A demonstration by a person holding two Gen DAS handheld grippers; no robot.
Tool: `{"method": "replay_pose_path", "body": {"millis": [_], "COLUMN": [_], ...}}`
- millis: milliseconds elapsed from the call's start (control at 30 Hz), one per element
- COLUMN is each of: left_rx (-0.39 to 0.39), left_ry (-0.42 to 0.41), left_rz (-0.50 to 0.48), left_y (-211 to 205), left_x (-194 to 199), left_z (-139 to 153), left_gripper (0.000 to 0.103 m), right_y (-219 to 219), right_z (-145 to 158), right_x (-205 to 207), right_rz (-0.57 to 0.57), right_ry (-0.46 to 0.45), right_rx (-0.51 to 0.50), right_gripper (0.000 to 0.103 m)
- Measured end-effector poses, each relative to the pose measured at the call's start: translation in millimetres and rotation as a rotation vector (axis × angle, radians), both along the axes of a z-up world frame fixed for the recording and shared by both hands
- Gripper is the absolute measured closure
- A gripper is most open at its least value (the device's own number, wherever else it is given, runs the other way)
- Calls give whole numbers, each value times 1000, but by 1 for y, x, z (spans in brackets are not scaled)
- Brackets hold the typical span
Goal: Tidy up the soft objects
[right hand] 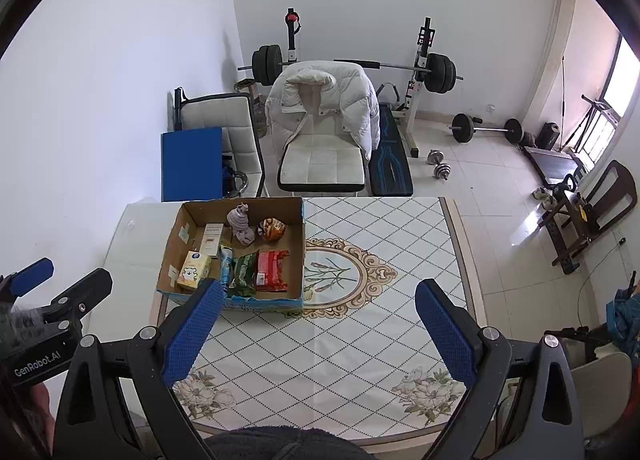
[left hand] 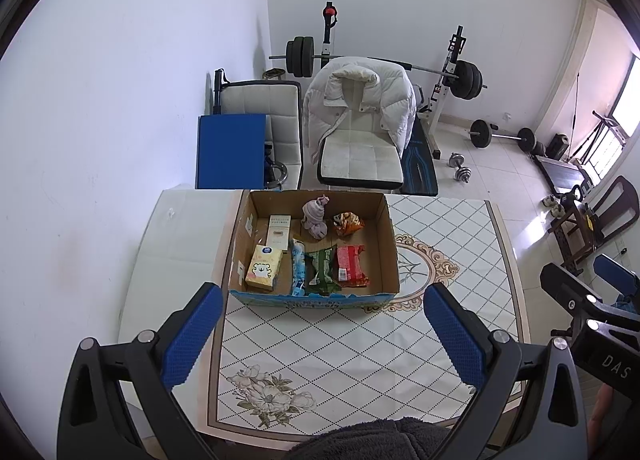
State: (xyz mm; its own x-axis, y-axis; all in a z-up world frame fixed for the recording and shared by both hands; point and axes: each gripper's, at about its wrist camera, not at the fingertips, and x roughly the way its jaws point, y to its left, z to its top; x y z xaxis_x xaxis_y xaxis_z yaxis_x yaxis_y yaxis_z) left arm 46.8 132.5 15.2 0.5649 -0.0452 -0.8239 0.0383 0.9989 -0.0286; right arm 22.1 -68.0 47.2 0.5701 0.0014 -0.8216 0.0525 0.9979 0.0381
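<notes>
Both wrist cameras look forward and down from the tabletop's (left hand: 400, 340) near edge, side by side, facing the far wall; both share the cardboard box (left hand: 390, 244) and white chair (right hand: 320, 164).
</notes>
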Motion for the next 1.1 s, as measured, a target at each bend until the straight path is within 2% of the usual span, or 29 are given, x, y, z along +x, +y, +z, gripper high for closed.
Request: {"method": "replay_pose_path", "body": {"millis": [1100], "left_rx": [-1], "left_ry": [-5], "left_rz": [-1], "left_y": [0], "left_x": [2], "left_z": [0], "left_gripper": [0], "right_y": [-3], "right_z": [1], "right_x": [0], "right_rz": [-29], "right_ry": [-11], "right_rx": [-8], "right_gripper": [4]}}
